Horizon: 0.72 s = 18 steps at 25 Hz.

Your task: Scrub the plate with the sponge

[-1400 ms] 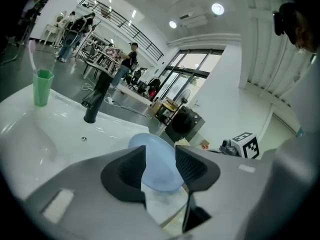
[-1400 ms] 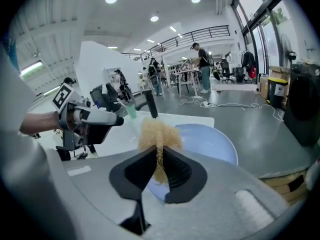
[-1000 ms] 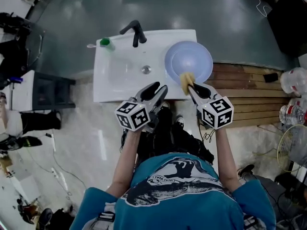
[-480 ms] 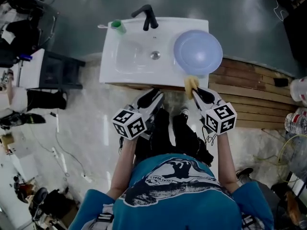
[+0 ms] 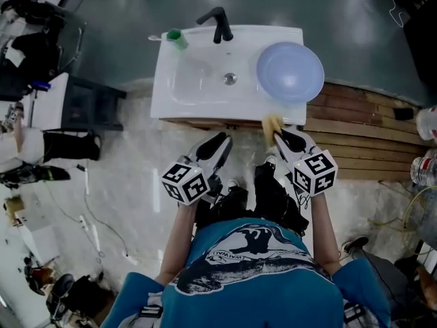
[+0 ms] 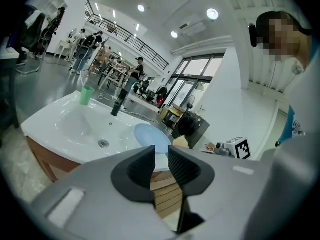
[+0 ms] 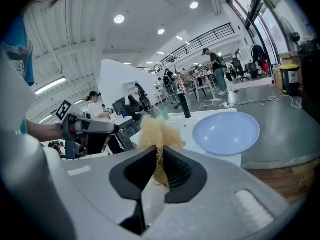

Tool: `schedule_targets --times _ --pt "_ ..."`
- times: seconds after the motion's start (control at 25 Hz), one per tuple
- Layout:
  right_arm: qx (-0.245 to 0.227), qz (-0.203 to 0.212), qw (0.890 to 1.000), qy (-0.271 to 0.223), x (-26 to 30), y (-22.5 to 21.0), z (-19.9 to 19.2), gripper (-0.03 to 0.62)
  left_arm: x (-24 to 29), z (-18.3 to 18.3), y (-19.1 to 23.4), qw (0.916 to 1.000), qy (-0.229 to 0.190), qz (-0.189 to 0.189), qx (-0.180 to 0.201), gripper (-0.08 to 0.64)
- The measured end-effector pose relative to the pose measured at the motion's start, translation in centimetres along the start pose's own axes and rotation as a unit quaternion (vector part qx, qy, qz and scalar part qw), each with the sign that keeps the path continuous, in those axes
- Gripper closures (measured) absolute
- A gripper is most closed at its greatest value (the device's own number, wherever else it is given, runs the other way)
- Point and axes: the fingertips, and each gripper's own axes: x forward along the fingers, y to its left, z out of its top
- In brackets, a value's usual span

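Note:
A pale blue plate [image 5: 290, 72] lies on the right side of the white sink counter [image 5: 198, 80]. My right gripper [image 5: 278, 137] is shut on a yellow sponge [image 5: 272, 124], held just in front of the counter's edge and short of the plate. In the right gripper view the sponge [image 7: 157, 133] sticks up from the jaws, with the plate [image 7: 226, 133] beyond it. My left gripper [image 5: 217, 147] hovers over the floor in front of the sink. Its jaws have just been closing; a narrow gap remains and nothing is between them. The left gripper view [image 6: 161, 156] shows the plate [image 6: 152, 136] ahead.
A black faucet [image 5: 217, 20] and a green cup [image 5: 177, 39] stand at the back of the sink. Wooden slats [image 5: 362, 128] run to the right of the counter. The person's legs and shoes are below the grippers. Dark furniture stands to the left.
Both grippers have drawn back from the sink toward the person. The sponge has left the plate's front rim and is now off the counter. The left jaws have narrowed.

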Motion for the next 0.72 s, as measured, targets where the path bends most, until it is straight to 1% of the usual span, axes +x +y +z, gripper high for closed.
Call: schedule_targets --times 0.2,0.44,0.72 --pt "0.0 -0.003 1.0 -0.013 0.4 4.3 0.0 0.552 -3.1 -0.4 0.9 0.9998 0.003 -0.005 0.019 0.506" --pt "-0.005 -0.006 1.0 -0.015 1.1 9.8 -1.2 0.552 -7.8 -1.2 1.9 0.9997 -0.009 -0.013 0.02 0.543" --pt "-0.007 -0.012 1.0 -0.019 0.8 14.5 -2.8 0.554 -12.2 -2.4 2.1 0.999 -0.02 -0.029 0.025 0.549"
